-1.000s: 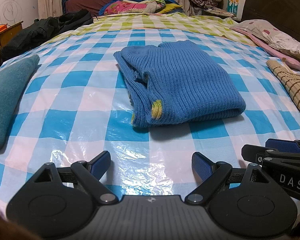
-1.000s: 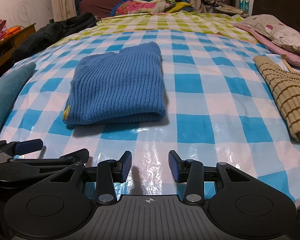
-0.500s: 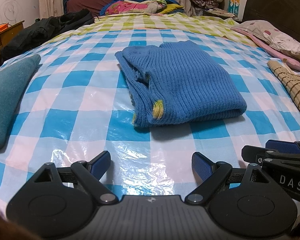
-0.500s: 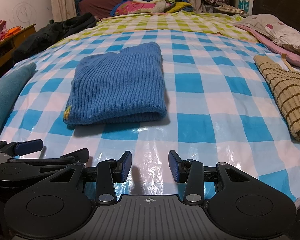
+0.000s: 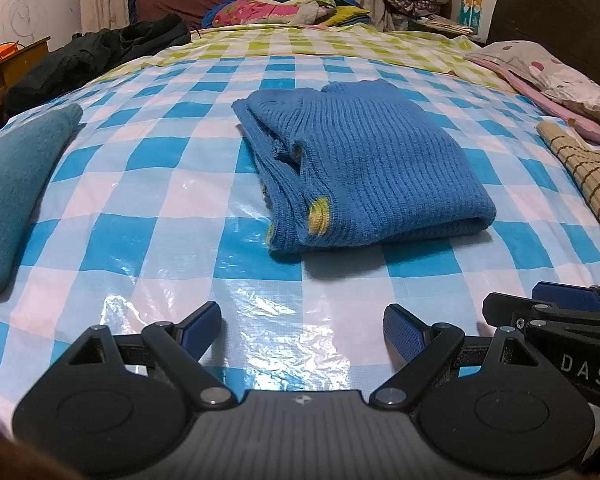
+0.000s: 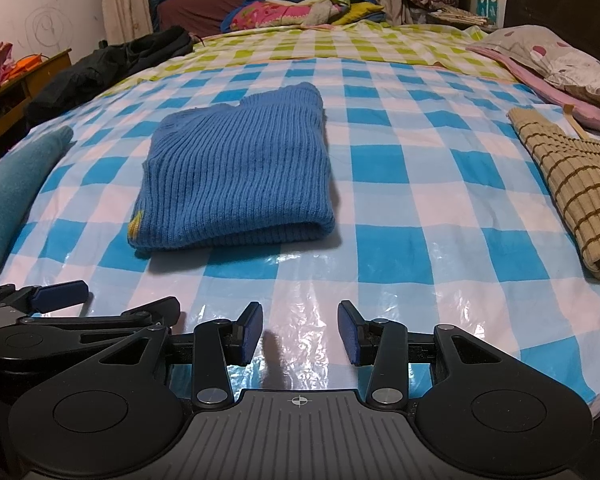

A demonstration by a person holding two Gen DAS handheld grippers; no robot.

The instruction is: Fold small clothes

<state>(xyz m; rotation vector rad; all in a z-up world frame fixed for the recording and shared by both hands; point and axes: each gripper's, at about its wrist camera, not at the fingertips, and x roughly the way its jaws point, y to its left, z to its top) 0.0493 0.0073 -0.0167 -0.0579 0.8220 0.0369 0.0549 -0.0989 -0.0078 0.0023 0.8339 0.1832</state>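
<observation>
A folded blue knit sweater (image 5: 364, 168) with yellow trim lies on the blue-and-white checked plastic sheet (image 5: 148, 216); it also shows in the right wrist view (image 6: 236, 176). My left gripper (image 5: 302, 330) is open and empty, low over the sheet, short of the sweater's near edge. My right gripper (image 6: 300, 334) is open and empty, also near the front edge, to the right of the left gripper. The right gripper shows at the left view's right edge (image 5: 560, 312), and the left gripper shows at the right view's left edge (image 6: 60, 300).
A folded teal cloth (image 5: 16, 184) lies at the left. A folded tan striped garment (image 6: 572, 192) lies at the right. A dark jacket (image 5: 100, 56), a pillow (image 5: 556, 76) and piled bedding (image 5: 288, 4) lie farther back. A dark headboard (image 5: 560, 12) stands at the right.
Both grippers stay open and nearly still. The view has shifted very slightly; the sweater lies as before.
</observation>
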